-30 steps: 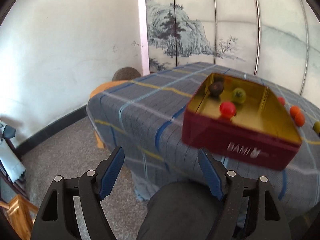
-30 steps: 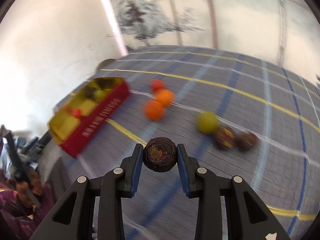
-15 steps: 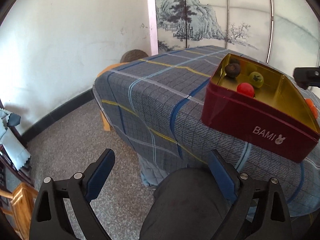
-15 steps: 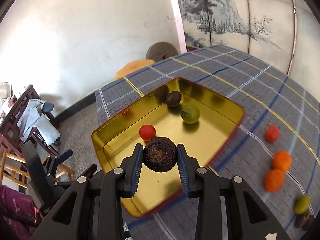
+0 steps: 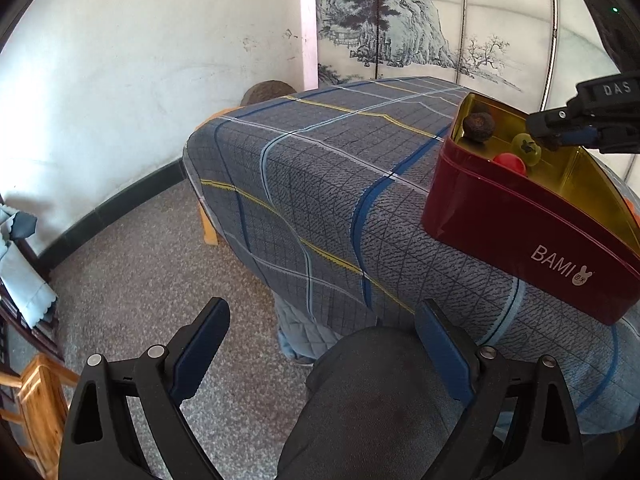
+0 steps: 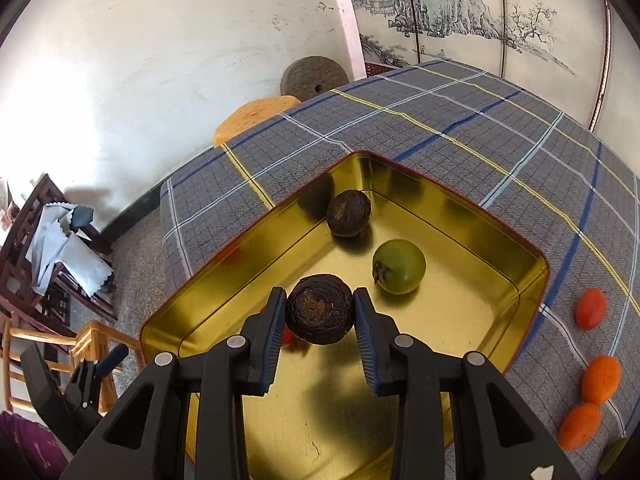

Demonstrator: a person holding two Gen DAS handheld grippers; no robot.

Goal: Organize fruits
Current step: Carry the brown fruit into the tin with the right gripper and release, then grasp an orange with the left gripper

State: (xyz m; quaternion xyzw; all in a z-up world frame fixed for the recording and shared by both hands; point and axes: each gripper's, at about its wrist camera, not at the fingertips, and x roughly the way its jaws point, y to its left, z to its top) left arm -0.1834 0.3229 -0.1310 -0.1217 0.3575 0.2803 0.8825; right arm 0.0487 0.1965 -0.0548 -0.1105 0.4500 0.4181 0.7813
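**Dark fruit held over the tin**

While I watch through the right wrist camera, the right gripper (image 6: pixel 320 310) has its blue-padded fingers (image 6: pixel 273 320) clamped on a dark brown, wrinkled round fruit (image 6: pixel 320 309), held above the gold-lined rectangular metal tin with red outer walls (image 6: pixel 460 320). I cannot tell how far above the tin floor the fruit is.

Inside the tin: a second dark brown wrinkled fruit (image 6: pixel 349 214) near the far corner, a smooth green round fruit (image 6: pixel 399 266) just beside it and nearer me, and a small red fruit (image 6: pixel 287 336) mostly hidden behind the left finger of the right gripper.

On the grey-blue plaid tablecloth (image 6: pixel 460 128), right of the tin: a red-orange oval fruit (image 6: pixel 590 308), then two orange fruits (image 6: pixel 601 378) (image 6: pixel 579 425) touching or nearly so, and an olive-green fruit (image 6: pixel 612 455) cut off at the frame edge.

From the left wrist view, the left gripper (image 5: pixel 322 344) hangs off the table's near edge with its fingers wide apart and nothing between them, over my dark trouser knee (image 5: pixel 372 404) and the speckled floor (image 5: pixel 132 280). The tin's red wall reads "BAMI". The right gripper reaches in over the tin from the right.

Beyond the table: a white plaster wall (image 5: pixel 140 60) and a painted landscape screen (image 5: pixel 400 28).
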